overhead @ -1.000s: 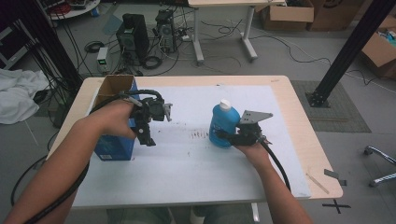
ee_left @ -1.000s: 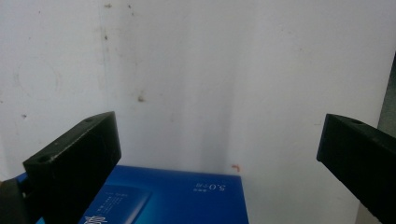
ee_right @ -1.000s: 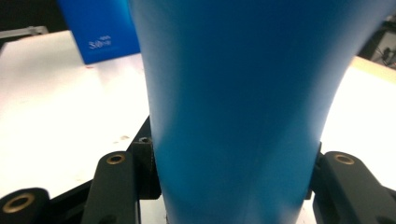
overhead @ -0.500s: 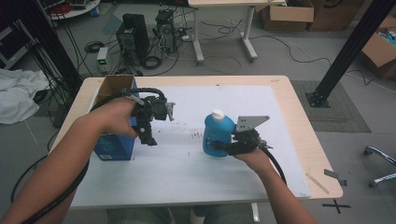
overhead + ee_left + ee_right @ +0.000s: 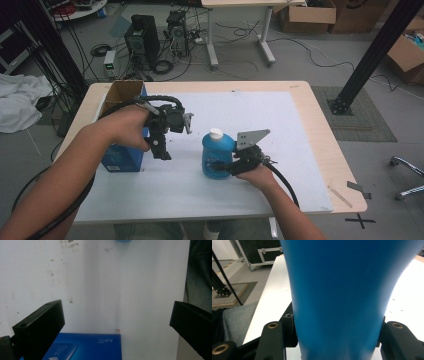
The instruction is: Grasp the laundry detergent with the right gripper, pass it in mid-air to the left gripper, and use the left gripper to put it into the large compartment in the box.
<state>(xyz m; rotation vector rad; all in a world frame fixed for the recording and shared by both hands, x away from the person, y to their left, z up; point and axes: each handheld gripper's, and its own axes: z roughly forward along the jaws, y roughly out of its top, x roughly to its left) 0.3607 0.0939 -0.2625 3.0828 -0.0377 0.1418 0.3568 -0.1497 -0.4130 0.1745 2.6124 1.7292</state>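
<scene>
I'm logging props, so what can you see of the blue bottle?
The bottle looks like blue plastic, broad-bodied, narrowing to a white cap on top. It stands upright on the white mat, right of the blue box and apart from it. The right gripper clamps its lower body from the person's side, jaws pressed on both flanks. No label is readable.

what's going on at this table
A person holds a gripper in each hand. The right gripper is shut on a blue bottle with a white cap, standing upright on the white mat. The left gripper hangs open above the mat, beside a blue box at the table's left edge, holding nothing.
</scene>
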